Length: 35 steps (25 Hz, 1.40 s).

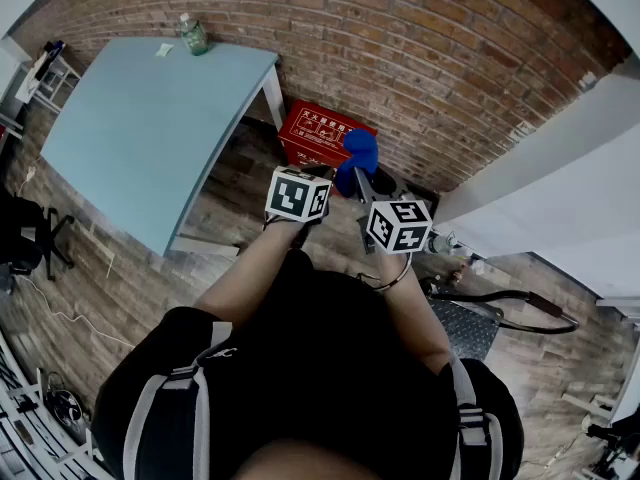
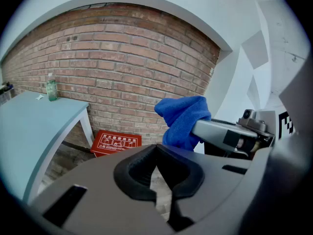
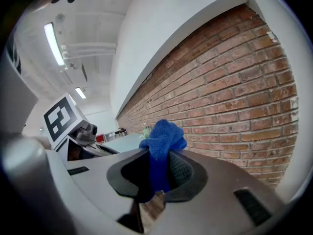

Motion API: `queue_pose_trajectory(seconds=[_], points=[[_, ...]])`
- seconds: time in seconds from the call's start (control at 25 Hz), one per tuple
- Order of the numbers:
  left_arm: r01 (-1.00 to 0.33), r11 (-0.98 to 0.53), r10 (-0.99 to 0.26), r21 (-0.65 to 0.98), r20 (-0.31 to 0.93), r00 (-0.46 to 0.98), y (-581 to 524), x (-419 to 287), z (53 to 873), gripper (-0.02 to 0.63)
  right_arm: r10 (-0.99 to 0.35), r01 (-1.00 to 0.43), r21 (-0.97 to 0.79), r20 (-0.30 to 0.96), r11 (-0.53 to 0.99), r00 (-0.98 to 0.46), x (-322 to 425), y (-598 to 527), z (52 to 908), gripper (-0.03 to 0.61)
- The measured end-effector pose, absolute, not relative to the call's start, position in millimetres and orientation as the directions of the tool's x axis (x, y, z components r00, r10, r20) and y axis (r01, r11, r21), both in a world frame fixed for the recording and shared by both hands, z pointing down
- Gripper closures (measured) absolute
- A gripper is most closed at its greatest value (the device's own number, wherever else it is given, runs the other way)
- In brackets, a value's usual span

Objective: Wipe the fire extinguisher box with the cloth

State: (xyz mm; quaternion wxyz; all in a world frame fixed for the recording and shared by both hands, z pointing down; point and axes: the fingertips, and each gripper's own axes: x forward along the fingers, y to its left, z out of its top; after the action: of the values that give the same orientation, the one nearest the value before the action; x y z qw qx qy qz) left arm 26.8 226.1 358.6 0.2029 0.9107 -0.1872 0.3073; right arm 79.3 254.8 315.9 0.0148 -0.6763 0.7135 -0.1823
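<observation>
Before fire extinguisher box (image 1: 322,133) beside table (image 1: 140,138), right tool (image 3: 155,173) grasping cloth (image 3: 163,136), left tool (image 2: 159,180) clenched empty.

We look down onto the red box (image 1: 322,133), left gripper view facing it low, right tilted above it, close on the cloth (image 3: 161,136), all sharing the brick wall (image 2: 122,58) behind.

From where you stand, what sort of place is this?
Probably an indoor workshop or lab space. It has a bare brick wall, a plain light blue table and a red fire extinguisher box on the floor against the wall.
</observation>
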Motion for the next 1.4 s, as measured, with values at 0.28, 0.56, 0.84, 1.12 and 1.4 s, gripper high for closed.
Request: queue_pose_trajectory(seconds=[0.28, 0.56, 0.84, 1.12, 1.4], points=[[-0.471, -0.841, -0.202, 0.267, 0.652, 0.731, 217, 33, 369, 0.606, -0.969, -0.956, -0.291, 0.232, 0.016, -0.087, 89, 236, 321, 0.495], [-0.515, -0.802, -0.213, 0.302, 0.662, 0.719, 161, 33, 393, 0.606, -0.94, -0.955, -0.296, 0.324, 0.003, -0.104, 106, 191, 362, 0.495], [-0.563, -0.748, -0.213, 0.351, 0.676, 0.705, 66, 29, 418, 0.606, -0.891, -0.965, -0.259, 0.429, 0.039, -0.151, 105, 101, 390, 0.495], [-0.551, -0.75, -0.15, 0.367, 0.716, 0.681, -22, 30, 447, 0.606, -0.811, -0.956, -0.284, 0.542, 0.069, -0.219, 100, 6, 438, 0.495], [-0.514, -0.751, -0.028, 0.416, 0.756, 0.654, -55, 32, 490, 0.606, -0.712, -0.962, -0.234, 0.651, 0.142, -0.264, 96, -75, 484, 0.495]])
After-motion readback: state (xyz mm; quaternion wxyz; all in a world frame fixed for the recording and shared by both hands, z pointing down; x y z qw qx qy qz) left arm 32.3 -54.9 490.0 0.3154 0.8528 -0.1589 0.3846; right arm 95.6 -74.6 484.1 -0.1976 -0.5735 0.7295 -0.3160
